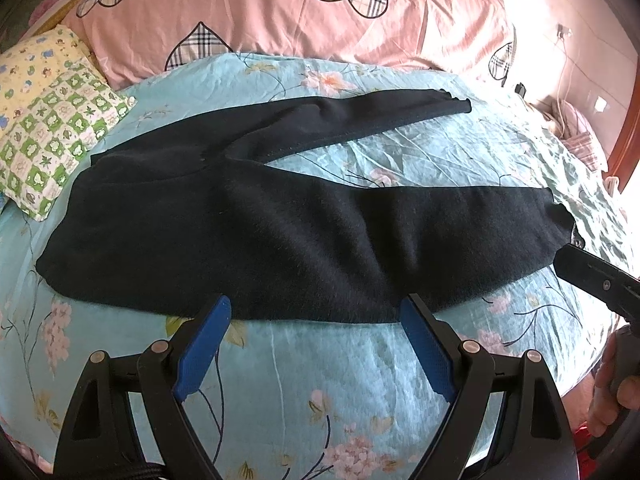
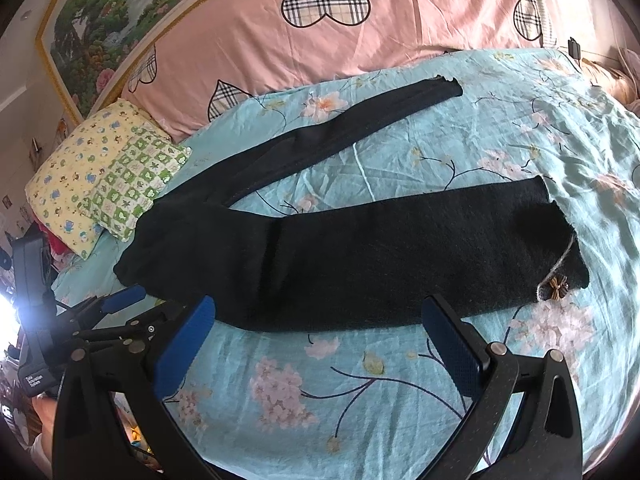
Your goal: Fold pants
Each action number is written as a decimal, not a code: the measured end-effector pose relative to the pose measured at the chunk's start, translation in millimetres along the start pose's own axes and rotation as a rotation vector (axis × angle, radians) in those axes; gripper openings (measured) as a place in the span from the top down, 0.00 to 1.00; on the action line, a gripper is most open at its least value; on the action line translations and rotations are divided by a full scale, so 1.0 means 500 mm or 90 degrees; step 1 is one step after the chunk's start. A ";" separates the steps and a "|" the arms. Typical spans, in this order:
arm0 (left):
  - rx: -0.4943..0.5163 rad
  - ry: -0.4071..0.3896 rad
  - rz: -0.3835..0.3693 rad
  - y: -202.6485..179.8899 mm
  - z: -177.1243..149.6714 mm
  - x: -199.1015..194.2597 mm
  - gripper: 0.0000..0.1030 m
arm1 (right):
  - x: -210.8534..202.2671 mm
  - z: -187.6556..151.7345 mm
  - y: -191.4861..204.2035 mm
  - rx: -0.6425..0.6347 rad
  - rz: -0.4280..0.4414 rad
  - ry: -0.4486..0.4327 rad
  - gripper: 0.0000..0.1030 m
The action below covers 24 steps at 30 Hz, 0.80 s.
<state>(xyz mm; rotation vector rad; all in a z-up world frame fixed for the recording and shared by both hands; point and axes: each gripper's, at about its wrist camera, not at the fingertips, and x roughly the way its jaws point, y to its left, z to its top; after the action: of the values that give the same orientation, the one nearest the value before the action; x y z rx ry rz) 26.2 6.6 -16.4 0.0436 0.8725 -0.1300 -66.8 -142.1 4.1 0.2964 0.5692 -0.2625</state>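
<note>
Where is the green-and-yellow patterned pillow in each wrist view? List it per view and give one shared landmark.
Left wrist: patterned pillow at the far left edge, just left of the black pants.
Right wrist: patterned pillow at left of centre, above the pants' left end.
Shared landmark: the pink quilt with plaid hearts, behind the pillow in both.
</note>
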 end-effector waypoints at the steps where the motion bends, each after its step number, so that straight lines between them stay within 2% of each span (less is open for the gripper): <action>1: 0.001 0.002 -0.001 0.000 0.002 0.002 0.15 | 0.001 0.001 -0.002 0.001 0.001 0.002 0.00; 19: 0.014 0.028 -0.015 -0.002 0.043 0.060 0.15 | 0.023 0.046 -0.035 0.015 0.004 0.025 0.00; 24: 0.030 0.029 -0.037 -0.007 0.065 0.075 0.15 | 0.037 0.067 -0.051 0.034 0.015 0.040 0.00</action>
<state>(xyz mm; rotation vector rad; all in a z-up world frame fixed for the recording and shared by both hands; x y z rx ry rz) 74.5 -3.3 -24.1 0.0657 0.9158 -0.2046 -43.7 -180.1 15.3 0.3632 0.6207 -0.2466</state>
